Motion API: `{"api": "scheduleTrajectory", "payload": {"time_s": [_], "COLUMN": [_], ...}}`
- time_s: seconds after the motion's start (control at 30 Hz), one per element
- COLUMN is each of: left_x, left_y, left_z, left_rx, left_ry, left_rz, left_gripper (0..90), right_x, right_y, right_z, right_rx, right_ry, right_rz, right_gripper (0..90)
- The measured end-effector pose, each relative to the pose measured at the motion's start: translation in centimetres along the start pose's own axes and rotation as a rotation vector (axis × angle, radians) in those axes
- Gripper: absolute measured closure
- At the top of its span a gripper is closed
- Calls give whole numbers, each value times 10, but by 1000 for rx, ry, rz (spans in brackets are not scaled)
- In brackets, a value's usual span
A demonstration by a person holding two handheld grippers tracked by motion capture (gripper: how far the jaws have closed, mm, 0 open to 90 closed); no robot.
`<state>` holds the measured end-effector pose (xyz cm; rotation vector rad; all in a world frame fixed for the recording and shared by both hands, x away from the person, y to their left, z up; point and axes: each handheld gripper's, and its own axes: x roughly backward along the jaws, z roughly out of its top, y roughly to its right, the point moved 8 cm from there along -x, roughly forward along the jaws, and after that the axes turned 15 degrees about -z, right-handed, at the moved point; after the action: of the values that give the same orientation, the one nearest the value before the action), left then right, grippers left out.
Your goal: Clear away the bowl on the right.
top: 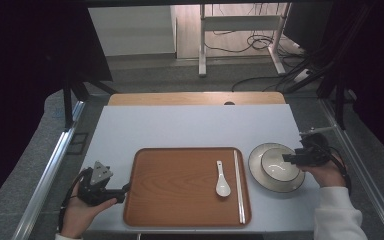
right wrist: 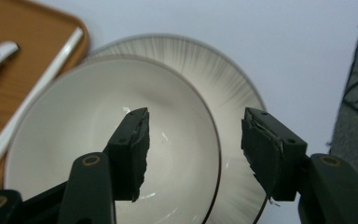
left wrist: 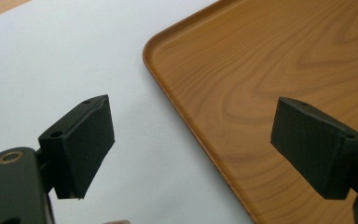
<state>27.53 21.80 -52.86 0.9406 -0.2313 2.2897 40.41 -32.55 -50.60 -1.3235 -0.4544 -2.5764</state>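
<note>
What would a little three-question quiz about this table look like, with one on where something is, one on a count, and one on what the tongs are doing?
1. Where does the white spoon lie?
A. On the wooden tray
B. Inside the bowl
C. On the bare table

2. How many dishes are stacked to the right of the tray?
A. One
B. Two
C. Four

3. How do the right tongs stand?
A. Clamped on the spoon
C. Clamped on the chopsticks
B. Open, straddling the bowl's rim

Answers:
1 A: the high view shows the spoon on the tray beside the chopsticks.
2 B: a bowl sits on a plate.
3 B: in the right gripper view the jaws stand apart, one over the bowl's inside and one outside its rim, nothing pinched.
</note>
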Motion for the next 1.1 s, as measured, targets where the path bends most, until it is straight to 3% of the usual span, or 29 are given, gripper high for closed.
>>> {"api": "scheduleTrajectory", "payload": {"time_s": [0.1,0.3,0.43,0.67,1.1], "left_x": [0,-1,-1,-2,0], "left_y": [0,0,0,0,-1], "left_z": [0,-1,-1,-1,-1], "left_rx": [-2,2,2,2,7], "left_ry": [-5,-2,-3,-4,2], "left_rz": [-1,-1,-1,-2,0], "left_gripper": [129,129,129,129,129], "right_x": [-9,-21,-24,-23,-15], "right_y": [-2,-4,1,4,1], "right_z": [-7,-16,-18,-18,-11], "right_rx": [13,-11,-26,-79,-74], "right_ry": [-47,-128,-140,-130,-76], "right_rz": [2,28,0,46,59], "right_gripper": [472,651,783,826,826]}}
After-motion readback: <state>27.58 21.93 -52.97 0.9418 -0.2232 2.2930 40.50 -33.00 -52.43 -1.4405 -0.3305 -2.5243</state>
